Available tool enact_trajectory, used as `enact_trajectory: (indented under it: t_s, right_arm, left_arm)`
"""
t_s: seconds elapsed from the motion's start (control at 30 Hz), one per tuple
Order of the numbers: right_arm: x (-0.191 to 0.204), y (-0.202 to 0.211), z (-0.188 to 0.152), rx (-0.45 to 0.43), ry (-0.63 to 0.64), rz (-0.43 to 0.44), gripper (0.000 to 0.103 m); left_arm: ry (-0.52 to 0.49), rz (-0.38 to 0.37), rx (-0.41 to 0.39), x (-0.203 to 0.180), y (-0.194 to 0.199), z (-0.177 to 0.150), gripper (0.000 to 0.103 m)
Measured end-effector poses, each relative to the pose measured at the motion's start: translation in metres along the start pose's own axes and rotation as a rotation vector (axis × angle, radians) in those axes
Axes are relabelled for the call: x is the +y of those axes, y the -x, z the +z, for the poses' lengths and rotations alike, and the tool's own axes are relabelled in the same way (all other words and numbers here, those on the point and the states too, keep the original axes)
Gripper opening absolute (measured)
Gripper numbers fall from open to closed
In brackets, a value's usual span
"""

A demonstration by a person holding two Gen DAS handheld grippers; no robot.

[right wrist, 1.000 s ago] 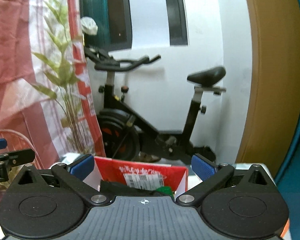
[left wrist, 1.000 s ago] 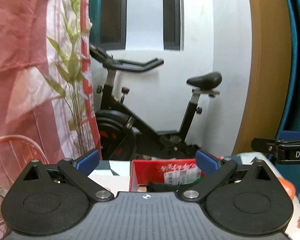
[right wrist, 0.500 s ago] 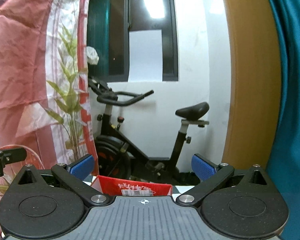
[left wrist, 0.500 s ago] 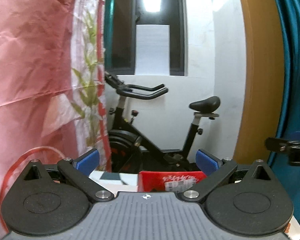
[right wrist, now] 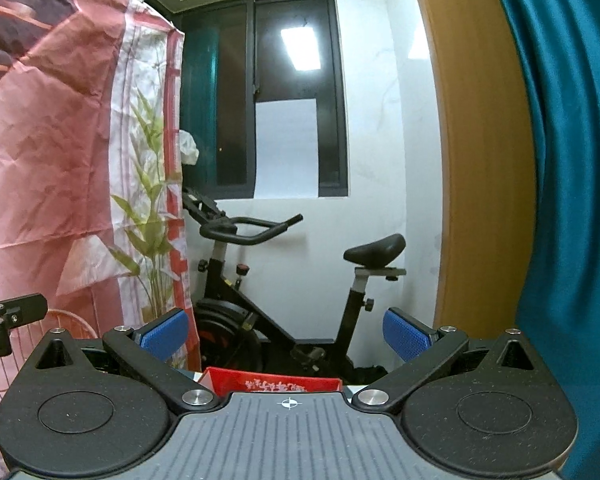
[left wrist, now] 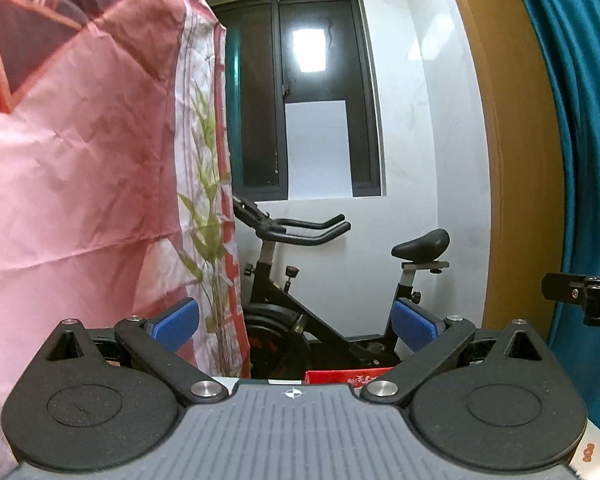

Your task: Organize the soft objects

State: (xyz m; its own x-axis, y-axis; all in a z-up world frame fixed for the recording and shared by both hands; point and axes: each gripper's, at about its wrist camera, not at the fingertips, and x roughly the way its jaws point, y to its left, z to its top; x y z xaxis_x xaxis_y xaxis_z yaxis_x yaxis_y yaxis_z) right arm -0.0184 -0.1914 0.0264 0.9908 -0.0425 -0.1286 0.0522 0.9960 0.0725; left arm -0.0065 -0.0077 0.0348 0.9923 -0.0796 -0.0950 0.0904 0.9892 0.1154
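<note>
My left gripper [left wrist: 296,326] is open, its blue pads wide apart with nothing between them. My right gripper [right wrist: 286,330] is open and empty too. Both are raised and point level across the room. Only the top edge of a red cardboard box [left wrist: 346,376] shows just over the left gripper's body, and the same red box [right wrist: 274,384] peeks over the right gripper's body. What lies inside the box is hidden. No soft object is visible in either view. The right gripper's finger [left wrist: 580,292] juts in at the right edge of the left wrist view.
A black exercise bike [left wrist: 320,300] stands against the white wall under a dark window [left wrist: 304,96]. A pink curtain [left wrist: 80,160] with a plant print hangs on the left. A wooden door frame [left wrist: 516,160] and teal curtain [right wrist: 572,160] fill the right.
Both grippers have tilted and risen, so the red box and the table top have dropped almost out of sight and more wall and window show. Both stay open.
</note>
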Motion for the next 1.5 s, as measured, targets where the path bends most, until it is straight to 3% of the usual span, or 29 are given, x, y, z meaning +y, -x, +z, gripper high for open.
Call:
enact_trajectory:
  t_s: [1.5]
  right_arm:
    - [-0.005,-0.008,-0.010,0.093,-0.022,-0.038,0.103]
  left_arm:
    - [0.049,-0.049,0.095,0.007,-0.012,-0.009,0.103]
